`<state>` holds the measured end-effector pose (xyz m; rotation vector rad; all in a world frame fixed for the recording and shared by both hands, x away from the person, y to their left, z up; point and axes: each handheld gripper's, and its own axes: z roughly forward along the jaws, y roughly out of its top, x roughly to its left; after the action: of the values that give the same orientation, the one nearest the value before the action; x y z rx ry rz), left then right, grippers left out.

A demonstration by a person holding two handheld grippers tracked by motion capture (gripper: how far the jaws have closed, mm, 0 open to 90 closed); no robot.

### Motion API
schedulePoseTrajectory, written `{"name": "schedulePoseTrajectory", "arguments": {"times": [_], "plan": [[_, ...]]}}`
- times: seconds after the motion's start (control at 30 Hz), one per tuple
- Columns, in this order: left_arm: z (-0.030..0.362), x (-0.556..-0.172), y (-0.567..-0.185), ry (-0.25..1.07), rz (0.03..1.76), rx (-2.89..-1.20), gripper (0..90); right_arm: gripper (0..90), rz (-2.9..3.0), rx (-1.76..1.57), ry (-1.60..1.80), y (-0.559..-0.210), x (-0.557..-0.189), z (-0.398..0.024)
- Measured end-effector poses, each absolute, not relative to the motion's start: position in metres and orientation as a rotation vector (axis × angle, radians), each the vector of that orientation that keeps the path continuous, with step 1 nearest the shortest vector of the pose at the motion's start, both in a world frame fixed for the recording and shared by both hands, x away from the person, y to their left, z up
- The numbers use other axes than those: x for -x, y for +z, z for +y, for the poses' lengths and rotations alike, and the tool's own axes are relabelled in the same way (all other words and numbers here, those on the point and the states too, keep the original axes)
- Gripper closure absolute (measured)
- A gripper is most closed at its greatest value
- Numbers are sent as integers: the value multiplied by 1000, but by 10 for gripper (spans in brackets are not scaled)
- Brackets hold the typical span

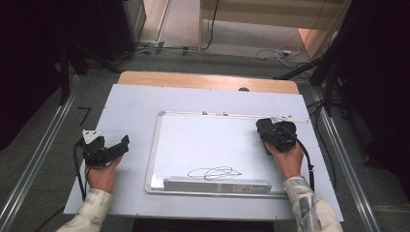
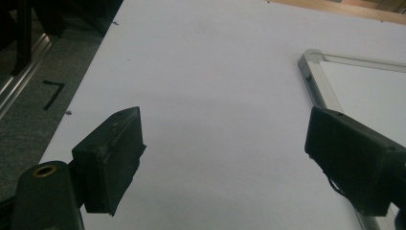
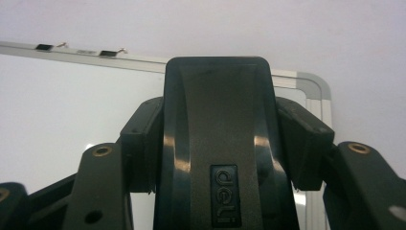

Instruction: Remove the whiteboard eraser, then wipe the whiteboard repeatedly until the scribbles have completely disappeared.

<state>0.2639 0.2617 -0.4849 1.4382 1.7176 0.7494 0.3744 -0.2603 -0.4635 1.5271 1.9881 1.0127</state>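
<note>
A white whiteboard [image 1: 203, 142] with a silver frame lies flat on the table, and a black scribble [image 1: 215, 172] marks its near part. My right gripper [image 1: 265, 134] hovers over the board's far right corner, shut on a black whiteboard eraser [image 3: 218, 143] that stands between its jaws [image 3: 225, 139]. The board's rounded corner [image 3: 316, 84] shows just behind the eraser. My left gripper [image 1: 121, 145] rests to the left of the board, open [image 2: 225, 143], with bare table between its jaws. The board's left frame [image 2: 316, 81] lies beside its right jaw.
A pale sheet [image 1: 130, 111] covers the wooden table [image 1: 208, 79]. A grey tray strip [image 1: 217, 186] runs along the board's near edge. Two small clips [image 3: 43, 47] sit on its far frame. Metal rails [image 1: 338, 145] and cables [image 1: 270, 53] flank the table on the floor.
</note>
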Motion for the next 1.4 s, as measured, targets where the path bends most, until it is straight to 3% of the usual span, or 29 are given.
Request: {"name": "schedulePoseTrajectory", "arguments": {"times": [0.4,1.4], "plan": [[261,-265,-485,748,1718,-1439,136,384,2090,-1426,1008,-466,-349,-241],[261,-264,-485,744,1715,-1447,137,384,2316,-1271,902,-483,-336,-195]]}}
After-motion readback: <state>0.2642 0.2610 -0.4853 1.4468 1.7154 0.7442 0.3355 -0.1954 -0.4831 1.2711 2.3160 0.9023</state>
